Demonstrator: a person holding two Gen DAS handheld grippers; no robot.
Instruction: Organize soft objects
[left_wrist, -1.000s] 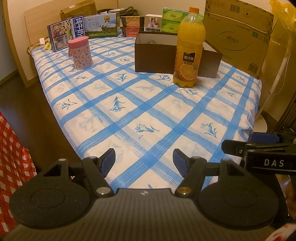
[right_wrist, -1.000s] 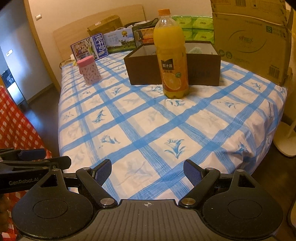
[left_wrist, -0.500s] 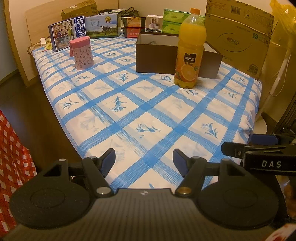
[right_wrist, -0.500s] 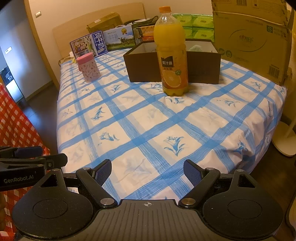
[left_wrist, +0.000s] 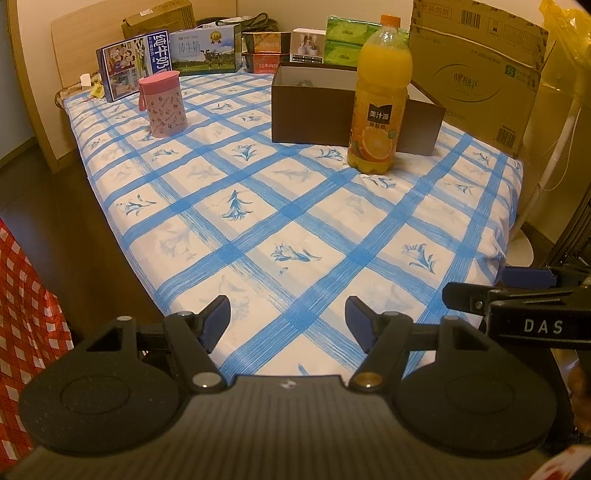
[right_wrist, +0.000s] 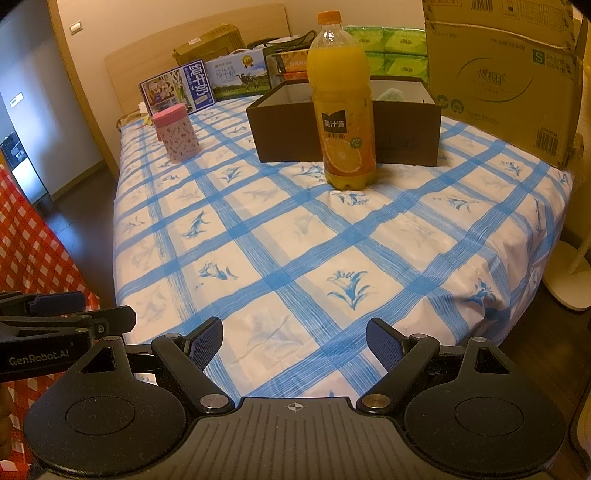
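Brown box (right_wrist: 343, 129) stands far ahead of both empty, spread tools, left (left_wrist: 288, 319) and right (right_wrist: 295, 345); right tool sits slightly nearer.

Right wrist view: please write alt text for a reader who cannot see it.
An open black two-finger right gripper hovers at the near edge of a bed with a blue-checked white sheet. Farther back, an orange juice bottle stands before an open dark brown box, a pink patterned canister at left.

Each tool (left_wrist: 288, 314) (right_wrist: 295, 341) is matte black with round side discs, brass and silver screws, ribbed blue fingertips (right_wrist: 205, 343).
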